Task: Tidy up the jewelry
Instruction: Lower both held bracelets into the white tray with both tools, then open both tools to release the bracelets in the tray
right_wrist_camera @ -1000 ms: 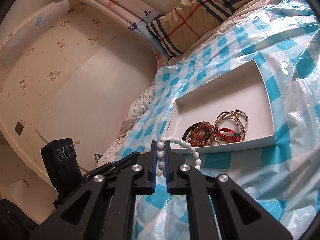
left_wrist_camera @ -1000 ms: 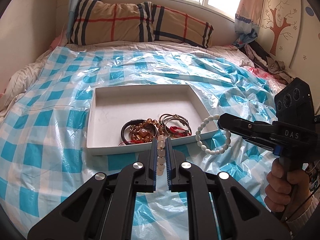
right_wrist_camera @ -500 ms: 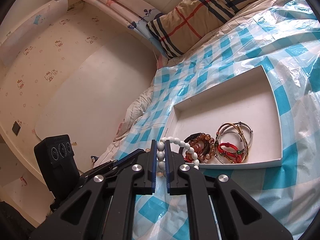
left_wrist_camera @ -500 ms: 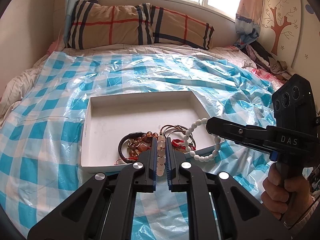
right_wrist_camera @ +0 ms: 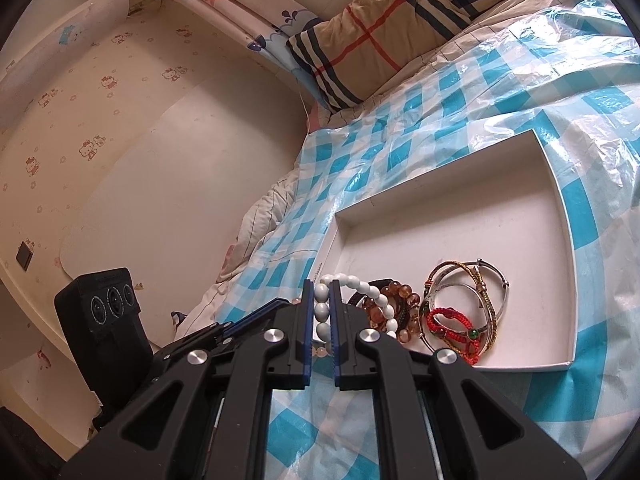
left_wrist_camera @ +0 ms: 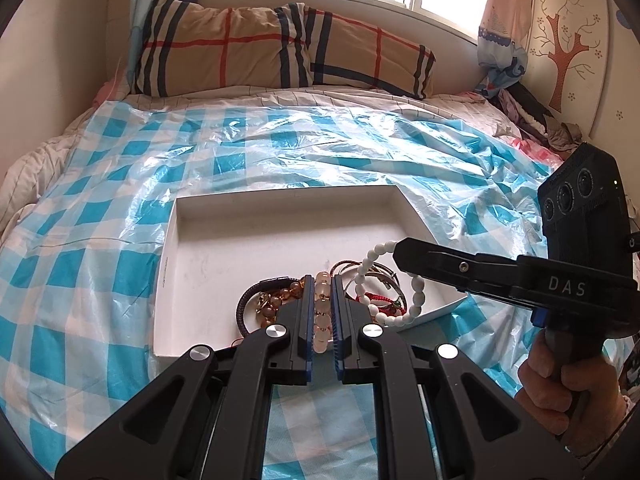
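White bead bracelet (left_wrist_camera: 416,286) clamped in right claw (right_wrist_camera: 323,316), pale-pink bracelet (left_wrist_camera: 323,312) in left claw (left_wrist_camera: 322,316); both now nearer tray (left_wrist_camera: 168,264).

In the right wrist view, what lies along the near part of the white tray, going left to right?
White bead bracelet in the right tool → amber bead bracelet → red cord bracelet → metal bangles → the white tray's right wall.
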Action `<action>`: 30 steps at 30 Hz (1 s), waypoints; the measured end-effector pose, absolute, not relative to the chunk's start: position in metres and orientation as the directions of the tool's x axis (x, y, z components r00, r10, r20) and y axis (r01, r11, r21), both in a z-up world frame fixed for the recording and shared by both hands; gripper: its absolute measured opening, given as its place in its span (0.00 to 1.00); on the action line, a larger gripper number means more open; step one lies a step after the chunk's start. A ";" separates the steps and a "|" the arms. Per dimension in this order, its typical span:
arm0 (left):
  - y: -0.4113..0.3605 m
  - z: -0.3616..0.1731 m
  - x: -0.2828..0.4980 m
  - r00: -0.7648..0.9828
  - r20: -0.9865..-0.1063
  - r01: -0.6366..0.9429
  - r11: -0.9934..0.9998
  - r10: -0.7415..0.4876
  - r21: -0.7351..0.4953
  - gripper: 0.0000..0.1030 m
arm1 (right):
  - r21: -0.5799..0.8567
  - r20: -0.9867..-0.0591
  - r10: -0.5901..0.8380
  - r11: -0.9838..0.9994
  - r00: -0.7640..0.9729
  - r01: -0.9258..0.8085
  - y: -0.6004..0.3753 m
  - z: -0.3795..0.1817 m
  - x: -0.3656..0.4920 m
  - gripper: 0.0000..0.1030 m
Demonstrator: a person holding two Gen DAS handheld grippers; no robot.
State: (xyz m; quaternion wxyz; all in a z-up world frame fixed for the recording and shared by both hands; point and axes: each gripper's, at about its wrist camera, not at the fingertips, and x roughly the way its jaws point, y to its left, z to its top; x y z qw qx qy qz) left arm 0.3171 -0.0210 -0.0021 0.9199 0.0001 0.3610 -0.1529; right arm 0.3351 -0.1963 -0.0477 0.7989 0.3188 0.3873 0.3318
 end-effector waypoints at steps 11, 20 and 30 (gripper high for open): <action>-0.024 -0.019 0.340 0.678 -0.686 0.265 0.958 -0.264 -0.107 0.07 | 0.737 -0.462 0.753 0.620 0.467 -0.271 -0.186 -0.064 0.349 0.08; -0.012 -0.049 0.357 0.640 -0.744 0.197 0.977 -0.191 -0.082 0.07 | 0.595 -0.623 0.603 0.779 0.498 -0.198 -0.193 -0.077 0.352 0.09; 0.011 -0.040 0.341 0.637 -0.763 0.124 0.991 -0.111 -0.041 0.34 | 0.394 -0.723 0.393 0.910 0.568 -0.128 -0.204 -0.055 0.330 0.40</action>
